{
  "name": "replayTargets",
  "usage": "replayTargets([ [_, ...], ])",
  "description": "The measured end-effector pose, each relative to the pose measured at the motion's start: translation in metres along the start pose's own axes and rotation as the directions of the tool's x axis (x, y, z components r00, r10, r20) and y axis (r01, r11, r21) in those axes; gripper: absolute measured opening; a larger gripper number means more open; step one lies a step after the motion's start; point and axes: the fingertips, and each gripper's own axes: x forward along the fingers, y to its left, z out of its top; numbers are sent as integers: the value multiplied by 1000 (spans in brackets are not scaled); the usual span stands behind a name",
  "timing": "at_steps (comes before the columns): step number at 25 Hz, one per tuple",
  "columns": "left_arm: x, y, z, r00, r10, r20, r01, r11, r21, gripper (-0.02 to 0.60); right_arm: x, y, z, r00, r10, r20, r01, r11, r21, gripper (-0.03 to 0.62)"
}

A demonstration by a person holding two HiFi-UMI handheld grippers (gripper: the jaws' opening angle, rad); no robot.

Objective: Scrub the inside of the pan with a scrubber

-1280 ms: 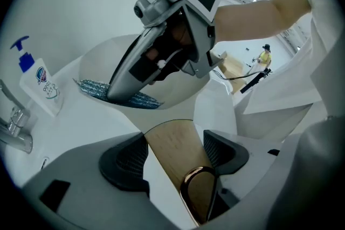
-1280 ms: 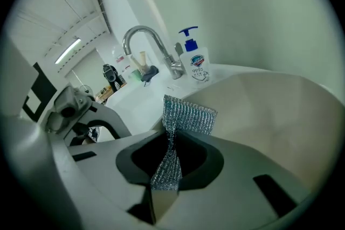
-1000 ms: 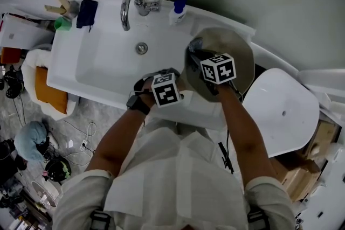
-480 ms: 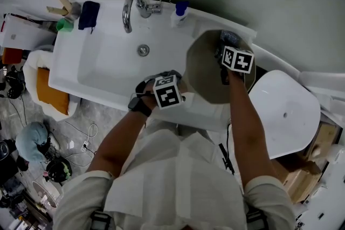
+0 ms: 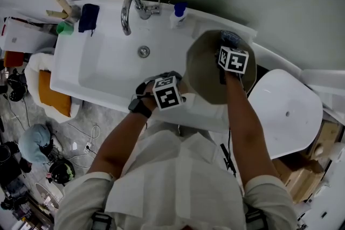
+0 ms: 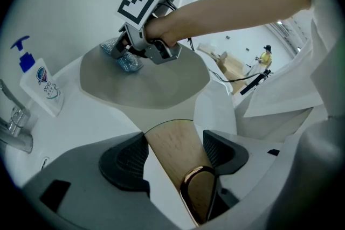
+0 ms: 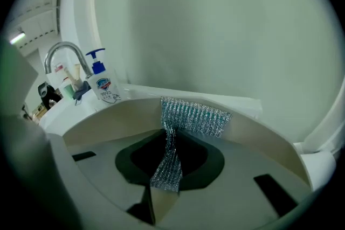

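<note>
The person wears a pale off-white short-sleeved shirt (image 5: pixel 178 175). Dark straps with buckles (image 5: pixel 99 219) lie over both shoulders at the near edge. A black wristband (image 5: pixel 139 105) circles the left wrist. The left gripper (image 6: pixel 175 153) has a smooth light-grey moulded body and two dark cross-hatched pads (image 6: pixel 126 158). Its white cube (image 5: pixel 166 92) bears black square markers. The right gripper (image 7: pixel 166 183) has the same grey shell, its own marker cube (image 5: pixel 233 60), and a thin black cable (image 5: pixel 225 152) by the right forearm.
</note>
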Motion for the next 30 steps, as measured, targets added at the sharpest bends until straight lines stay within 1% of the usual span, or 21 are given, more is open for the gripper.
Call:
replayTargets([
  [3,-1,0,0,1000,4,0,-4,1000,-6,330,4,24,8,998,66,6,-65,996,-56,52],
  [6,-1,1,0,1000,5,0,-5,1000,-8,330,2,55,8,983,184,-1,-183,979,-84,52],
  [8,-1,1,0,1000,5,-3,-5,1000,-7,330,-1,77,5,965,261,-26,-262,959,-104,52],
  [11,0,2,-2,1000,10,-13,-10,1000,1,330,-8,101,-1,939,337,-75,-344,931,-120,52],
  [13,0,2,-3,1000,13,-15,-13,1000,2,328,-15,115,-6,908,405,-111,-416,903,-109,52],
  [15,0,2,-3,1000,12,-14,-12,1000,-1,328,-26,131,-16,863,479,-160,-498,861,-104,52],
  [18,0,3,-2,1000,10,-10,-10,1000,-7,327,-43,153,-37,779,574,-252,-611,786,-98,52],
  [19,-1,3,-2,1000,10,-8,-10,1000,-8,327,-49,159,-45,752,598,-279,-640,763,-88,52],
  [21,-1,3,-1,1000,11,-8,-11,1000,-8,327,-60,165,-60,702,631,-329,-682,730,-55,52],
  [23,-1,3,0,1000,10,-6,-10,1000,-13,325,-70,164,-77,655,642,-398,-709,704,-29,52],
  [25,-2,3,1,1000,10,-5,-10,1000,-19,322,-82,159,-97,601,634,-486,-732,681,-16,52],
  [30,-3,7,1,1000,14,-9,-15,1000,-28,310,-114,134,-141,467,569,-677,-774,633,-1,52],
])
